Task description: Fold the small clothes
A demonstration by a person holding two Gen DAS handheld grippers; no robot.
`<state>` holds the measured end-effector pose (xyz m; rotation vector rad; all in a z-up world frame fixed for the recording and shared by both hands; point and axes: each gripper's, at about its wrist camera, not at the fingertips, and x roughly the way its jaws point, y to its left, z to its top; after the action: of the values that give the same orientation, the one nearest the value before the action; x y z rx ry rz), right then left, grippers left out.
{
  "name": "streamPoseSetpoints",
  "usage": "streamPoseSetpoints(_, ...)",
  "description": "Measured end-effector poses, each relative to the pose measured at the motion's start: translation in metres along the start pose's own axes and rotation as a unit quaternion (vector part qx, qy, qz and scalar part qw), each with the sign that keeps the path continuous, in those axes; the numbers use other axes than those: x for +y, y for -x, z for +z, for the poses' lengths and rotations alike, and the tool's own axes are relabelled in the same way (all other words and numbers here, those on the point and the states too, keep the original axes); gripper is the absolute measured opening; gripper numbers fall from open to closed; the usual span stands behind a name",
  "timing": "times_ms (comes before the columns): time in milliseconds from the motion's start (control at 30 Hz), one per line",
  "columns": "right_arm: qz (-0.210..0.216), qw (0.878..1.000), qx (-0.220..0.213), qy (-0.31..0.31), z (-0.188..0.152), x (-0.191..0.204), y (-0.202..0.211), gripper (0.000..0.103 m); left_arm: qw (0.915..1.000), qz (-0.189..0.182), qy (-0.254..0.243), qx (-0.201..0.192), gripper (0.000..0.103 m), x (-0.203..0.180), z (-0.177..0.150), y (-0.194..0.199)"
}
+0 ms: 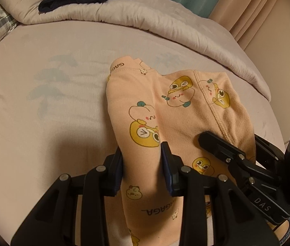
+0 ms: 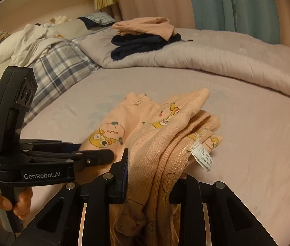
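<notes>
Mid-fold: my left hand-held gripper point(image 1: 142, 162) and right hand-held gripper point(image 2: 153, 176) each pinch the peach pyjama garment point(image 1: 165, 106); next I lay it flat on the bed point(image 1: 52, 106).

Bed point(image 1: 42, 102), lilac sheet: peach cartoon-print garment point(image 1: 181, 106) mid-bed; rolled duvet point(image 1: 145, 20) behind; plaid pillow point(image 2: 63, 65).

Bunched peach cartoon-print garment point(image 1: 165, 106) on bed
</notes>
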<state>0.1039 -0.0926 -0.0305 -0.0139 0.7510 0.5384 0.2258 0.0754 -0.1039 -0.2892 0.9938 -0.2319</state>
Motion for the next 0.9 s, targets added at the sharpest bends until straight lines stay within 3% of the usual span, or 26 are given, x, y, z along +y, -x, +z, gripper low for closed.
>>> streamPoseSetpoints(333, 0.008, 0.999, 0.032, -0.030, -0.010, -0.009, -0.012, 0.028, 0.9996, 0.012, 0.006, 0.024, 0.034, 0.003, -0.007, -0.014)
streamPoseSetpoints(900, 0.021, 0.993, 0.064, -0.100, -0.024, -0.036, -0.024, 0.028, 0.9994, 0.021, 0.007, 0.027, 0.040, 0.005, -0.009, -0.020)
